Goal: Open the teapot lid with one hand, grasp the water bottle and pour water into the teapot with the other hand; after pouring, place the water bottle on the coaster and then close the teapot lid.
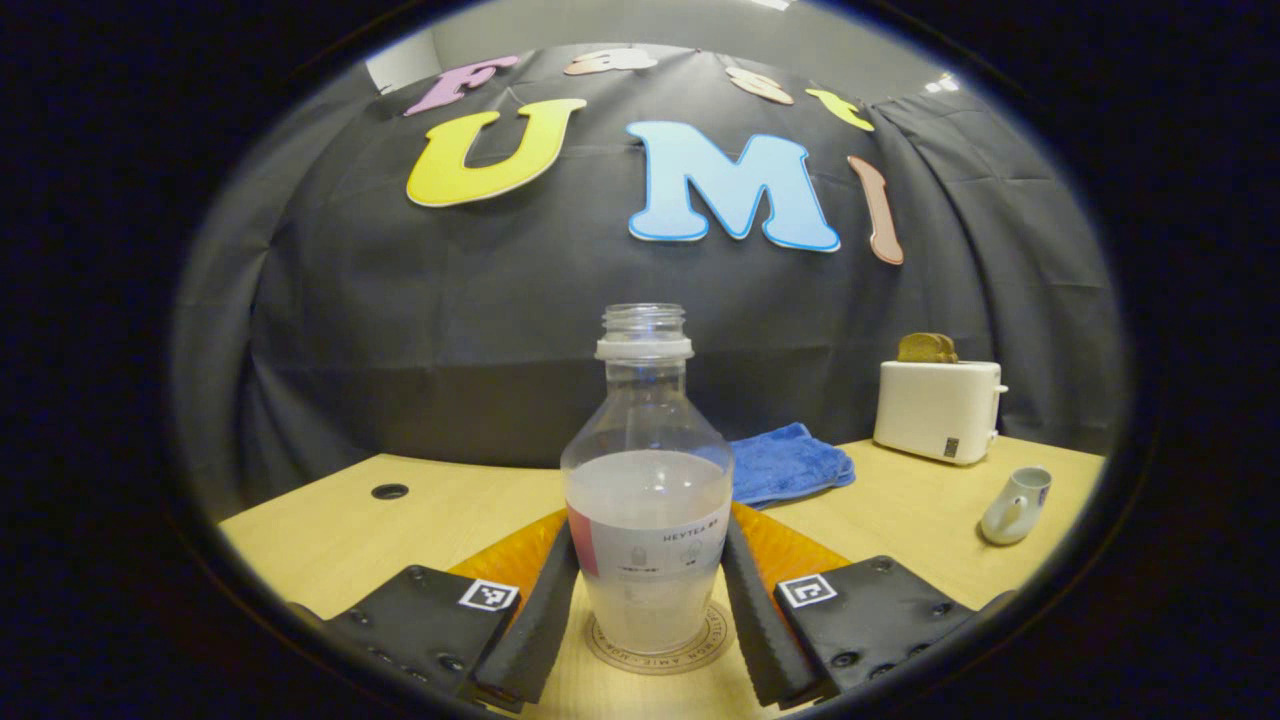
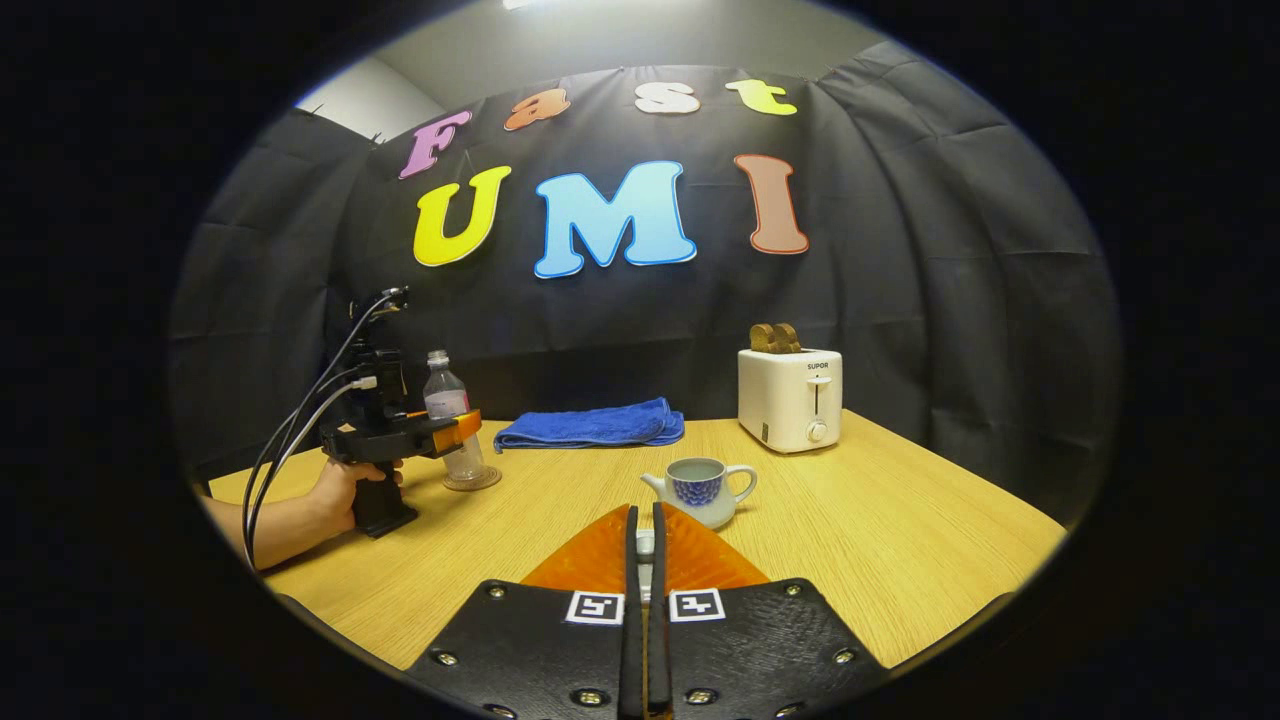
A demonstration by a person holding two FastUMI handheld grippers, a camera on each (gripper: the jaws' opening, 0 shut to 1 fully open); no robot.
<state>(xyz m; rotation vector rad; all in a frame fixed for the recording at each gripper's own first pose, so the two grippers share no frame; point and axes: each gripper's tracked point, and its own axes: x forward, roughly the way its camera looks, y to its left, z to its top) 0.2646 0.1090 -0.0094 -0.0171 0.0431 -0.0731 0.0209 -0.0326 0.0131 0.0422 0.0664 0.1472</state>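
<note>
With my left gripper [image 1: 648, 610] fingers flanking the bottle [image 1: 647, 500] on its coaster [image 1: 655, 655], and my right gripper [image 2: 645, 545] pinching the lid near the open teapot [image 2: 700, 490], a careless withdrawal could topple it.

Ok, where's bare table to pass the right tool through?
Widest bare stretch: between the teapot and the bottle on its coaster, in front of the blue towel. Also right of the teapot, before the toaster. Crowded around the bottle, where the left tool flanks it. The right tool is shut on the lid.
</note>
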